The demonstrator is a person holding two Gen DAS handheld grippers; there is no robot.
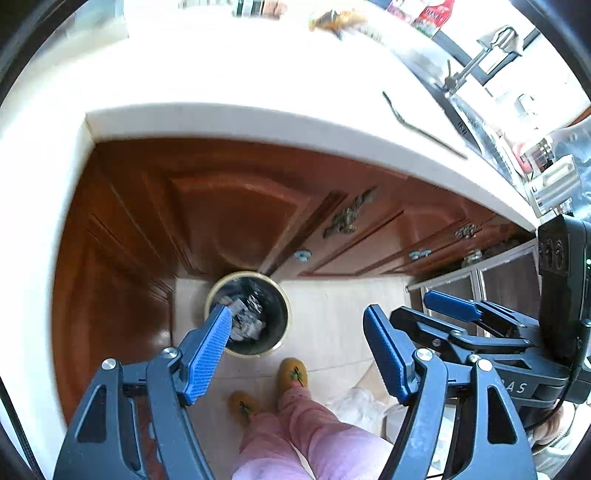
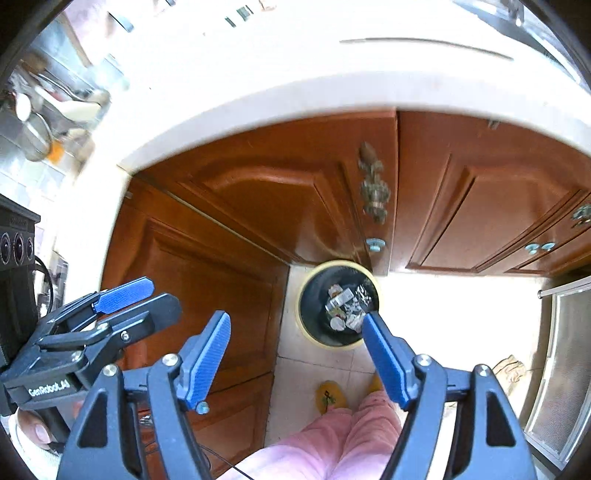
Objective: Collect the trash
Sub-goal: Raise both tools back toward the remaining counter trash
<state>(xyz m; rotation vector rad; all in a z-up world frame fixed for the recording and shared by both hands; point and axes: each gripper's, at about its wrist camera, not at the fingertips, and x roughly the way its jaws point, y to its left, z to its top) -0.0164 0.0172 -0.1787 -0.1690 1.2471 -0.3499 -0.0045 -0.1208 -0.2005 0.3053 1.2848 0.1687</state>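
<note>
A round black bin with a pale gold rim (image 1: 273,345) (image 2: 306,332) stands on the tiled floor against the wooden cabinets, far below both grippers. Crumpled wrappers and small packets (image 1: 248,322) (image 2: 345,305) lie inside it. My left gripper (image 1: 295,314) points steeply down with its blue pads spread wide and nothing between them. My right gripper (image 2: 297,317) hangs the same way, open and holding nothing. Each gripper shows in the other's view, the right one (image 1: 417,306) at the right edge and the left one (image 2: 159,295) at the left, side by side.
A white countertop (image 1: 258,74) juts out above brown cabinet doors (image 2: 258,206). On it lie a thin dark stick (image 1: 417,125) and an orange item (image 1: 336,18), beside a sink with a faucet (image 1: 480,55). A person's pink trouser legs (image 1: 295,424) and yellow slippers (image 1: 293,374) stand below.
</note>
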